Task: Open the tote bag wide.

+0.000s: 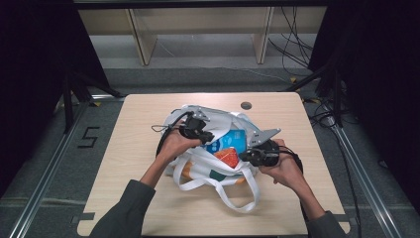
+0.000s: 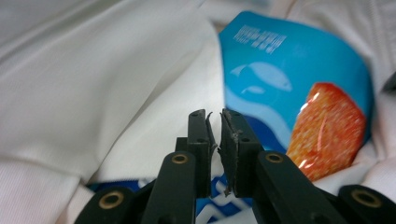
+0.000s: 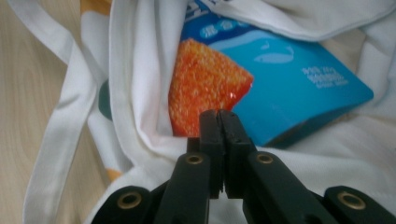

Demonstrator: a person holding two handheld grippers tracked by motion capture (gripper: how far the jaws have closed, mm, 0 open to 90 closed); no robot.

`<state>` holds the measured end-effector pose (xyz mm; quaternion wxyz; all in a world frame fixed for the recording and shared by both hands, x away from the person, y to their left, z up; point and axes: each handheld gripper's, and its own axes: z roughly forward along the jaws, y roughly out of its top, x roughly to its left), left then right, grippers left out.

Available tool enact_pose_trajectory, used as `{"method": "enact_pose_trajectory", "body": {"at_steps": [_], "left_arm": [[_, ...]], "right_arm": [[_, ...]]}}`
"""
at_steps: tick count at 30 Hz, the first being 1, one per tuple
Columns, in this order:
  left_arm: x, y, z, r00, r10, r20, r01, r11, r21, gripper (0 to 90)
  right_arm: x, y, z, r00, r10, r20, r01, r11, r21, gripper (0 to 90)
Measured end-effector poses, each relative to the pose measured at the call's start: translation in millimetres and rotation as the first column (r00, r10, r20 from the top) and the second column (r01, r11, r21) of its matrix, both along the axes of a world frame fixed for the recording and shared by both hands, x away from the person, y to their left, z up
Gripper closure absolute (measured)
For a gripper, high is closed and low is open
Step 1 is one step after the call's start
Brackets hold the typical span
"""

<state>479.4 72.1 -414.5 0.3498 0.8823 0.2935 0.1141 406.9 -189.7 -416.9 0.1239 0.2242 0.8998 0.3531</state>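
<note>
White bag mid-table, bare wood around every edge.

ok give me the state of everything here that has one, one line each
white tote bag: lying on the table, mouth held open, handles slack
blue packet: inside the bag, partly showing
orange packet: inside the bag, lying against the blue packet
left gripper: jaws nearly closed, at the bag's rim
right gripper: jaws shut on the bag's fabric
</note>
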Motion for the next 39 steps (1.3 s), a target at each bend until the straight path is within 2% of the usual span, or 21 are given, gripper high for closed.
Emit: {"method": "enact_pose_trajectory", "body": {"at_steps": [1, 2, 4, 6, 9, 12, 14, 16, 19, 20, 22, 25, 27, 29, 31, 32, 33, 34, 35, 37, 39], "left_arm": [[2.0, 6.9, -3.4, 0.9996, 0.025, 0.011, -0.026, 0.9989, 0.040, 80.7], [4.0, 14.9, -5.4, 0.9987, 0.050, 0.003, -0.050, 0.9975, 0.049, 80.2], [4.2, 32.3, -7.2, 0.9967, 0.062, -0.054, -0.059, 0.9971, 0.049, 80.4], [-1.8, 45.3, -6.9, 0.9961, 0.031, -0.082, -0.025, 0.9973, 0.068, 80.1], [-16.4, 61.5, -6.2, 0.9931, -0.014, -0.116, 0.023, 0.9966, 0.079, 80.9], [-25.7, 63.3, -12.7, 0.9905, -0.022, -0.136, 0.036, 0.9945, 0.099, 82.5], [-29.4, 63.5, -16.3, 0.9901, -0.037, -0.136, 0.052, 0.9928, 0.108, 84.2], [-34.0, 64.5, -18.3, 0.9906, -0.046, -0.128, 0.061, 0.9920, 0.111, 85.7], [-43.9, 68.3, -19.7, 0.9895, -0.069, -0.127, 0.086, 0.9878, 0.130, 86.7], [-46.5, 69.4, -19.6, 0.9896, -0.075, -0.123, 0.091, 0.9879, 0.126, 87.4], [-53.8, 71.7, -19.2, 0.9901, -0.086, -0.110, 0.100, 0.9870, 0.126, 89.0], [-60.6, 76.5, -25.9, 0.9926, -0.082, -0.090, 0.091, 0.9908, 0.100, 89.3], [-62.2, 79.0, -25.8, 0.9936, -0.083, -0.076, 0.090, 0.9917, 0.092, 89.3], [-63.2, 76.6, -22.9, 0.9980, -0.051, -0.037, 0.053, 0.9961, 0.070, 87.2], [-59.7, 77.1, -15.5, 0.9995, -0.030, -0.010, 0.030, 0.9992, 0.025, 80.6], [-55.3, 76.6, -9.6, 1.0000, -0.007, 0.003, 0.007, 1.0000, -0.003, 79.6], [-50.2, 76.6, -3.0, 0.9994, -0.008, 0.035, 0.008, 1.0000, 0.004, 78.9], [-48.6, 74.3, 1.7, 0.9973, 0.065, 0.035, -0.063, 0.9973, -0.037, 77.9], [-40.3, 75.3, 5.9, 0.9968, 0.041, 0.069, -0.039, 0.9986, -0.034, 78.0], [-23.7, 77.1, 13.6, 0.9869, 0.096, 0.129, -0.093, 0.9952, -0.028, 76.5], [-11.2, 81.3, 14.4, 0.9822, 0.134, 0.131, -0.132, 0.9909, -0.025, 77.0]], "right_arm": [[-1.3, -0.5, -1.7, 1.0000, 0.004, 0.006, -0.004, 0.9999, -0.010, 89.7], [-3.8, 0.3, -3.2, 0.9999, 0.010, 0.006, -0.010, 0.9996, -0.026, 89.8], [-4.3, -1.1, -1.5, 0.9999, 0.001, 0.013, -0.001, 0.9998, -0.020, 89.7], [0.2, -5.2, 7.0, 0.9988, -0.026, 0.042, 0.026, 0.9996, -0.008, 89.4], [16.7, -10.7, 22.2, 0.9904, -0.085, 0.109, 0.076, 0.9933, 0.087, 89.5], [42.3, -7.3, 34.0, 0.9830, -0.124, 0.136, 0.112, 0.9897, 0.089, 90.0], [67.0, -1.1, 33.9, 0.9836, -0.140, 0.115, 0.132, 0.9889, 0.068, 90.0], [84.8, 2.7, 26.0, 0.9787, -0.181, 0.097, 0.181, 0.9834, 0.006, 90.0], [112.4, -0.4, 4.8, 0.9627, -0.264, 0.057, 0.269, 0.9591, -0.089, 90.0], [122.6, -4.8, -4.9, 0.9592, -0.280, 0.037, 0.283, 0.9547, -0.093, 90.0], [131.0, -7.2, -15.7, 0.9515, -0.308, 0.010, 0.307, 0.9456, -0.108, 90.0], [137.7, -2.0, -30.3, 0.9506, -0.310, 0.003, 0.305, 0.9325, -0.194, 90.0], [138.9, -1.3, -32.1, 0.9502, -0.312, -0.004, 0.305, 0.9314, -0.199, 90.0], [133.2, 0.1, -22.1, 0.9497, -0.312, 0.024, 0.310, 0.9270, -0.211, 90.0], [124.9, -2.5, -7.1, 0.9554, -0.292, 0.045, 0.295, 0.9436, -0.150, 90.0], [120.1, -2.8, -2.4, 0.9538, -0.292, 0.070, 0.298, 0.9490, -0.102, 90.0], [112.0, -4.2, 8.8, 0.9633, -0.261, 0.063, 0.265, 0.9612, -0.077, 90.0], [104.8, -2.7, 13.6, 0.9653, -0.249, 0.079, 0.252, 0.9671, -0.033, 90.0], [97.7, -1.5, 18.0, 0.9719, -0.219, 0.087, 0.220, 0.9755, -0.005, 90.0], [79.8, 3.1, 22.9, 0.9821, -0.168, 0.084, 0.168, 0.9857, 0.009, 90.0], [64.0, 6.6, 19.7, 0.9860, -0.120, 0.116, 0.120, 0.9927, 0.002, 90.0]]}}
